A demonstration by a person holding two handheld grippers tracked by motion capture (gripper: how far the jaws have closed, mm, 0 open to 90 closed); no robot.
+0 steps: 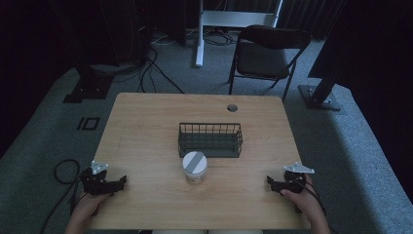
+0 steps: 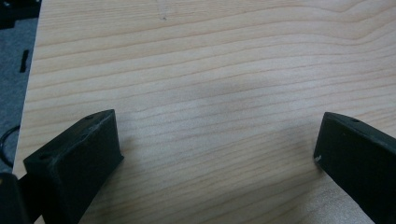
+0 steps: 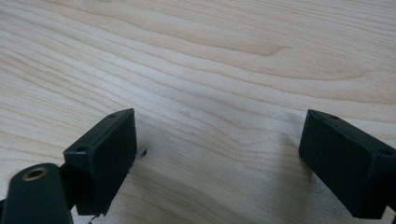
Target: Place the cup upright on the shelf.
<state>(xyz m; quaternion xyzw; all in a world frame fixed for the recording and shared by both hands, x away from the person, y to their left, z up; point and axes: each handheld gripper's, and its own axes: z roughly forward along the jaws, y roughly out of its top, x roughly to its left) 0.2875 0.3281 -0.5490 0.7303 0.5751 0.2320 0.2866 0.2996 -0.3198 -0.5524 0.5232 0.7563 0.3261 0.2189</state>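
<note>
Pale matt wood-grain table (image 1: 146, 141), dark wire metal basket (image 1: 210, 140), matt black plastic fingers (image 3: 105, 161)

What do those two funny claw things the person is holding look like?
Both are black. The left gripper and the right gripper each carry a pale grey three-cornered plate on top and end in two chunky, blocky black fingers with small round holes in them. A thin black cable trails off the left one and loops on the floor. No sleeves reach the person's wrists.
</note>
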